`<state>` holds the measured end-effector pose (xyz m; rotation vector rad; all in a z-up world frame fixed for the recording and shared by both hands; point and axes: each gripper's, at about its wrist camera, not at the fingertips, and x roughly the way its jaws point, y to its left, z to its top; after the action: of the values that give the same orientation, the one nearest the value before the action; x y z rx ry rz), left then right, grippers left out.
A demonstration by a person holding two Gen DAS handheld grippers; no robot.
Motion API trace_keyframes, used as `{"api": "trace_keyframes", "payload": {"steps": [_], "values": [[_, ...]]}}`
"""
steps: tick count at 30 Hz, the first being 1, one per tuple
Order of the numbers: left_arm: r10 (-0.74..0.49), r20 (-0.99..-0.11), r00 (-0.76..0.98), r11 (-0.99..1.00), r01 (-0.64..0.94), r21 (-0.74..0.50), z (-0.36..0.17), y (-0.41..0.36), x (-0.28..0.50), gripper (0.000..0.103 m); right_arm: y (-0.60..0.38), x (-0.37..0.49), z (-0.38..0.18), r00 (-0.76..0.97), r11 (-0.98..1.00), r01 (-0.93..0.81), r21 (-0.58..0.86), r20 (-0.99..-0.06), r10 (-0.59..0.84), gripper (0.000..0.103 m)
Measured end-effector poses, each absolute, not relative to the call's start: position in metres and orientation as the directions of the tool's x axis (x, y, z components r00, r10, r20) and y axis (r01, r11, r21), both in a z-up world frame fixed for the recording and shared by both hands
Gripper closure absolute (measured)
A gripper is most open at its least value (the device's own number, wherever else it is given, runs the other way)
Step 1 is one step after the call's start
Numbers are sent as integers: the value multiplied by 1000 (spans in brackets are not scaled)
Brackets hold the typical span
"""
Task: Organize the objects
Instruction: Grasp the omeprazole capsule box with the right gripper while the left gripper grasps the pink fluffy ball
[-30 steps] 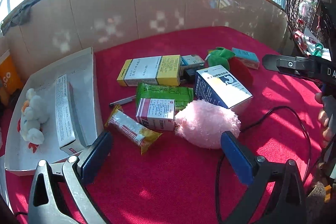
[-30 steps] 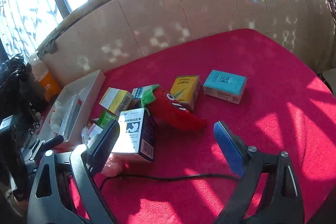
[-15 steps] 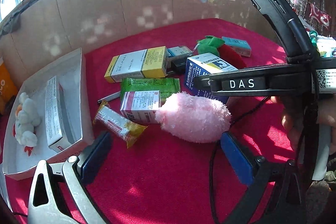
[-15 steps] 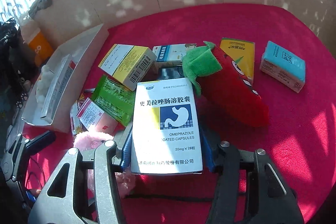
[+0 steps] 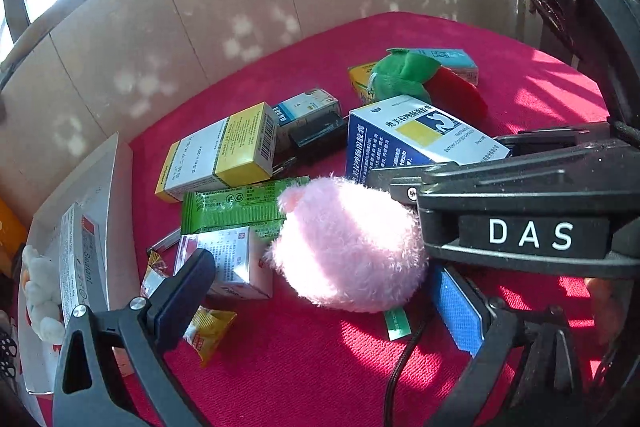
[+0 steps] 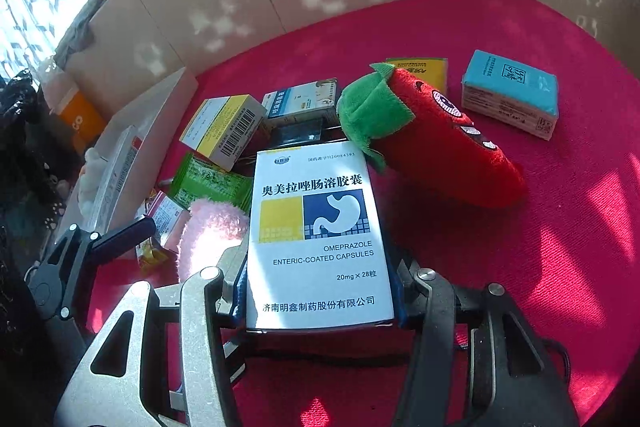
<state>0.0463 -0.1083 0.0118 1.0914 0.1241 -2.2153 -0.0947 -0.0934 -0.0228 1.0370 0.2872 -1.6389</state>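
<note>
The right hand-held gripper (image 6: 320, 307) is clenched on the near end of the white-and-blue omeprazole box (image 6: 320, 235), its 2 pads pressing the box's long sides. The box sits in the middle of the red-covered desk (image 6: 560, 247), among the clutter, and whether its underside rests on the cloth or is just off it cannot be told. Just beyond its far end lie a yellow-and-white carton (image 6: 222, 127) and a small pale-blue carton (image 6: 300, 101); the red plush chilli (image 6: 436, 143) lies just beside its far right corner, and a teal box (image 6: 510, 93) lies near the desk's far right edge.

The left hand-held gripper (image 5: 320, 291) is released, jaws wide, around the pink fluffy toy (image 5: 348, 243) without touching it; a white-and-red carton (image 5: 230, 263) and a green sachet (image 5: 236, 203) lie just behind the toy, a yellow snack wrapper (image 5: 208, 331) beside the left finger.

The step in hand looks like picking up the medicine box for sorting. At the desk's left edge a white tray (image 5: 116, 195) holds a long carton (image 5: 76, 267) and a white plush figure (image 5: 38, 291), so it is the likely destination. The next move calls for lifting the box straight up, clear of the chilli and cartons, then carrying it left over the pile. Its slick cardboard could slip or crush under uneven pressure.
</note>
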Motion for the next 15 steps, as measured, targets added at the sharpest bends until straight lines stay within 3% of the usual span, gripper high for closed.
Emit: {"api": "trace_keyframes", "payload": {"steps": [12,13,14,15], "values": [[-505,-743,-439,-811,536,235,7,-115,16,1,-63,-122,-21,43,-408,808,424,-734,-678,51],[-499,-744,-444,-816,531,229,5,-114,15,9,-61,-124,-21,43,-411,805,428,-733,-679,51],[-505,-738,-449,-815,529,236,4,-112,15,30,-60,-126,-21,47,-414,799,436,-732,-680,51],[-506,-732,-456,-817,527,236,4,-111,15,36,-59,-127,-21,52,-416,794,443,-731,-680,51]]}}
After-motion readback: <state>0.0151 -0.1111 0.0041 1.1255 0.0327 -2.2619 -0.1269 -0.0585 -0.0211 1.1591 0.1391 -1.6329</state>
